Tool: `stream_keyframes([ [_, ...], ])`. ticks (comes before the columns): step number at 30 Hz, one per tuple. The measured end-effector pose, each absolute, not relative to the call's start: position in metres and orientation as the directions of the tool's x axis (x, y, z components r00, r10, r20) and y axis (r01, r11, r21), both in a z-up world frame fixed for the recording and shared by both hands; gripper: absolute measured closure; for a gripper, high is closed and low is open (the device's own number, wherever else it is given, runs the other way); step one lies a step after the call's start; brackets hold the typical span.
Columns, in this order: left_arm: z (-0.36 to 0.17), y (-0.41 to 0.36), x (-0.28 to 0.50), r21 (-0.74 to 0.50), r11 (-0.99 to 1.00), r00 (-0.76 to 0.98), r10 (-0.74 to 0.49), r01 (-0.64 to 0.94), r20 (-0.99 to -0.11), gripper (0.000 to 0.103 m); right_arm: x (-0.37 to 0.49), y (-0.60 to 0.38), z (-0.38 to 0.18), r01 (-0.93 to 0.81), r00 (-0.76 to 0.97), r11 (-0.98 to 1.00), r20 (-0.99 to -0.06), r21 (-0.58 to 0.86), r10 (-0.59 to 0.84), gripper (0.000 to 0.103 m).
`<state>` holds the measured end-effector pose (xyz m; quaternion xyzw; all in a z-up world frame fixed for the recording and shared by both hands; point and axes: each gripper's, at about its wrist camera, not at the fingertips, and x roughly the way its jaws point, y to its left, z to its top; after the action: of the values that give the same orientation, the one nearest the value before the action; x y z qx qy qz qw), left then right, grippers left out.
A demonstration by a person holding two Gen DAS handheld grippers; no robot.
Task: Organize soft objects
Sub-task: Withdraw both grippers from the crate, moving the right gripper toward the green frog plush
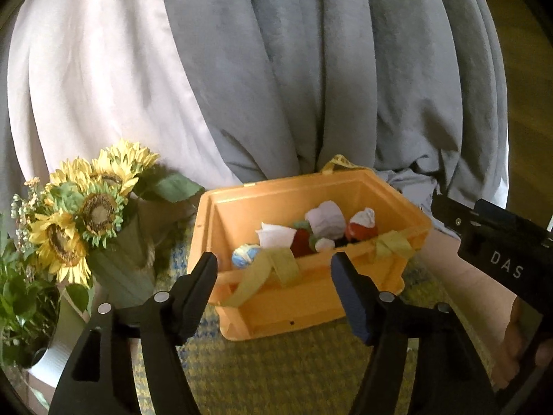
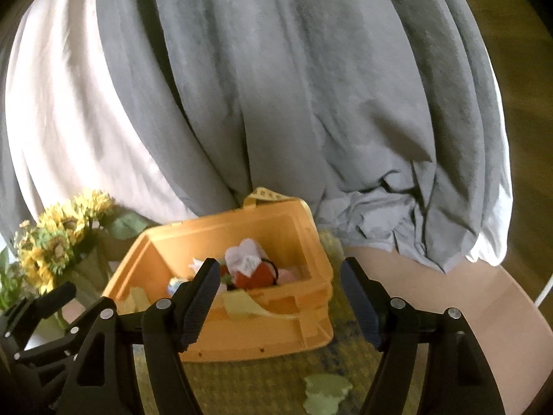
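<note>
1. Both tools stood spread and empty: the left gripper (image 1: pixel 274 264) framed the near rim of the orange bin (image 1: pixel 349 297), and the right gripper (image 2: pixel 281 269) faced the same bin from the other side, probably free for another item.
2. Rolled soft objects (image 1: pixel 325 223) lay bunched inside the bin, at its middle and far end, likely gathered there to keep them together.
3. That bin sat near the middle of the woven mat (image 1: pixel 276 373), clear of the sunflower bouquet (image 1: pixel 86 214) at the mat's left edge.
4. One pale green cloth piece (image 2: pixel 326 394) lay loose on the mat in front of the bin, seemingly not yet sorted.
</note>
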<state>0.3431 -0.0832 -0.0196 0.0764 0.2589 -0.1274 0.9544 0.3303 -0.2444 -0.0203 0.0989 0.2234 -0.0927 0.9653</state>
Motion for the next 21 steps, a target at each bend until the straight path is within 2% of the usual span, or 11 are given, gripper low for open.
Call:
stream_keyframes([
  [12, -0.047, -0.090, 0.325, 0.148, 0.946, 0.813, -0.159, 0.287, -0.561, 0.030, 0.300, -0.250, -0.052, 0.266, 0.832, 0.955, -0.533, 0.134, -0.157, 0.030],
  [21, -0.074, -0.094, 0.327, 0.147, 0.939, 0.756, -0.151, 0.311, -0.637, 0.030, 0.297, -0.252, -0.078, 0.281, 0.783, 0.949, -0.606, 0.142, -0.142, 0.030],
])
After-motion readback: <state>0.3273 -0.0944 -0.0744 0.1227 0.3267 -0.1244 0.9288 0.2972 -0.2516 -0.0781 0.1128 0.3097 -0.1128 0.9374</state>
